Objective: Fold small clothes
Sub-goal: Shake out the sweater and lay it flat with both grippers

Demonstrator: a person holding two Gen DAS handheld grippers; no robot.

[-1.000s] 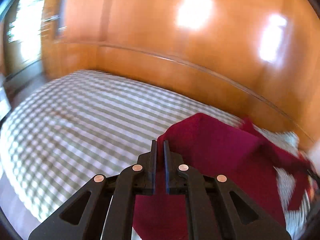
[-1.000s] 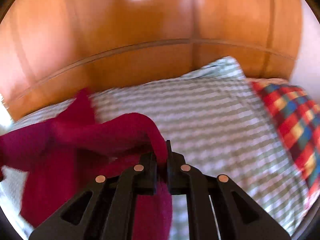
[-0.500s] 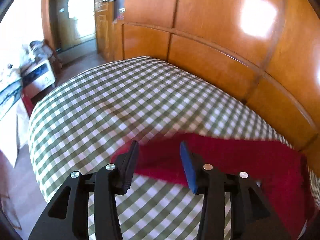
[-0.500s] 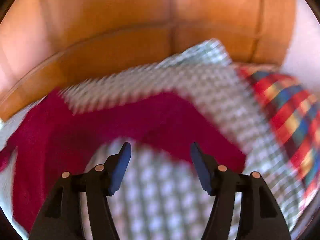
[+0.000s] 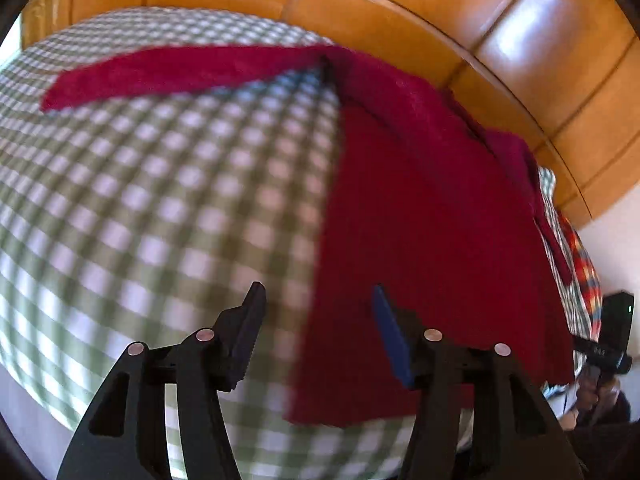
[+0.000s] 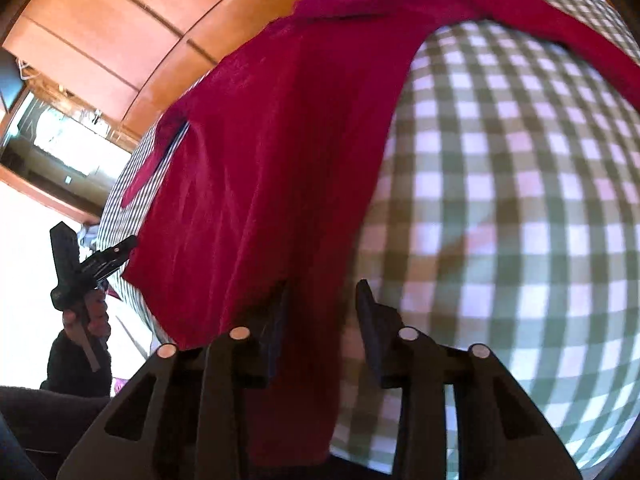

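Since 0.5 s ago, both grippers have been brought down low, close over the bed, and the cloth is now seen much nearer in both wrist views.

The big green and white checked bed cover [image 5: 160,184] is spread under everything, with the wooden wall panels [image 5: 520,40] behind it. The red garment [image 5: 420,220] is laid flat on the cover. Its body runs long, from the near edge of the bed away toward the wall, and 2 long sleeves are spread out to the sides at the far end.

The left gripper [image 5: 318,320] is held open and nothing is gripped. The left side edge of the garment lies between its jaws, with 1 finger over the checks and 1 over the red.

The right gripper [image 6: 320,312] is also open. The right side edge of the garment [image 6: 280,160] runs between its jaws, but it is not pinched.

Each gripper is nearest to its own side of the hem. The bottom corners are probably to be grabbed next, 1 by each gripper.
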